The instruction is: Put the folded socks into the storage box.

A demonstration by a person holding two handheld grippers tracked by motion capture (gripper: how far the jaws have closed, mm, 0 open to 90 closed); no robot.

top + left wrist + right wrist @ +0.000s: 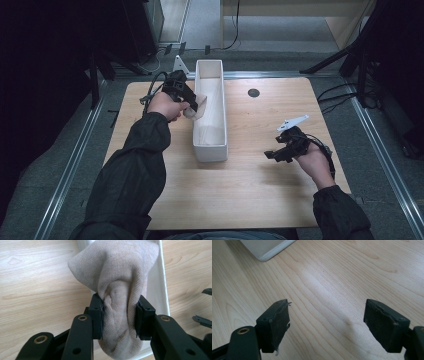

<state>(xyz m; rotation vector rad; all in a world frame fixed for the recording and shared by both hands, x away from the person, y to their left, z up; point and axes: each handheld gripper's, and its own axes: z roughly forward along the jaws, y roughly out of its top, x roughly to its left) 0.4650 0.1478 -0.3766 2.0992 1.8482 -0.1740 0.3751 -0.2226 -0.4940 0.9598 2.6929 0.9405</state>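
A beige knitted sock (117,285) is pinched between the pads of my left gripper (119,315), bunched and bulging above and below them. From the high view, the left gripper (192,106) holds the sock (198,106) over the left rim of a long white bin (210,145) in the middle of the table. Part of that bin's rim (160,287) lies behind the sock. My right gripper (270,154) hovers low over the wood to the right of the bin, jaws wide apart and nothing between them (325,325).
The wooden tabletop (260,190) has a round cable hole (253,92) at the back right. One corner of the white bin (265,248) lies ahead of the right gripper. Metal rails and dark stands border the table.
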